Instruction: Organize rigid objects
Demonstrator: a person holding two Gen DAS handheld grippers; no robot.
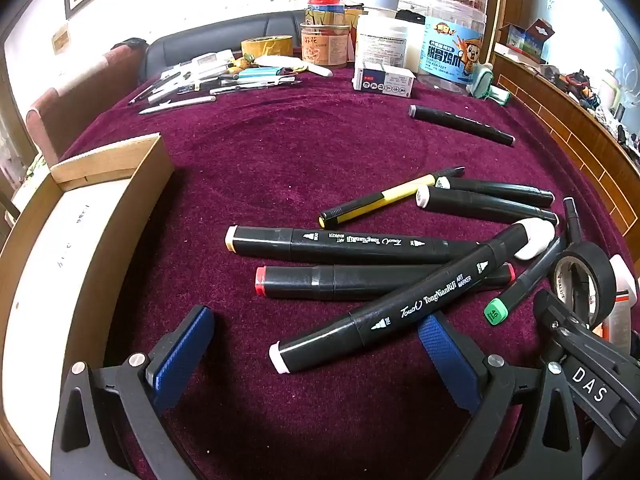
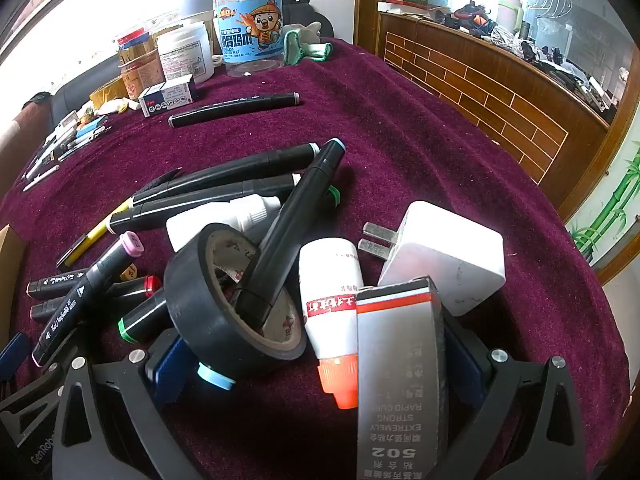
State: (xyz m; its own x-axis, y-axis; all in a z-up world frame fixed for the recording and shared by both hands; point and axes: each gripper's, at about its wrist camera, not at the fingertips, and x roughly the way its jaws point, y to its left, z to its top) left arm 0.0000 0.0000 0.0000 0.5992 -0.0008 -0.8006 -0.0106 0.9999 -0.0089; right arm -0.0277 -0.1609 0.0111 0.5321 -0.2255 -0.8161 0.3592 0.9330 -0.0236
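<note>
My left gripper (image 1: 316,320) hangs open over the maroon cloth. The pale-pink end of a black art marker (image 1: 400,304) lies between its blue pads, untouched. Beyond it lie a yellow-capped marker (image 1: 340,244), a red-capped marker (image 1: 360,282) and a yellow pen (image 1: 384,200). My right gripper (image 2: 316,340) is open too. Between its fingers lie a black tape roll (image 2: 236,300), a white glue bottle with an orange cap (image 2: 332,312) and a grey 502 glue box (image 2: 400,380). A blue-capped marker (image 2: 288,232) pokes through the roll. A white plug adapter (image 2: 444,256) lies just beyond.
An open cardboard box (image 1: 100,208) stands at the left. Jars, a tape roll, a small carton (image 1: 384,80) and several pens (image 1: 192,84) crowd the far edge. One black marker (image 1: 460,124) lies alone. A wooden counter (image 2: 500,96) runs along the right.
</note>
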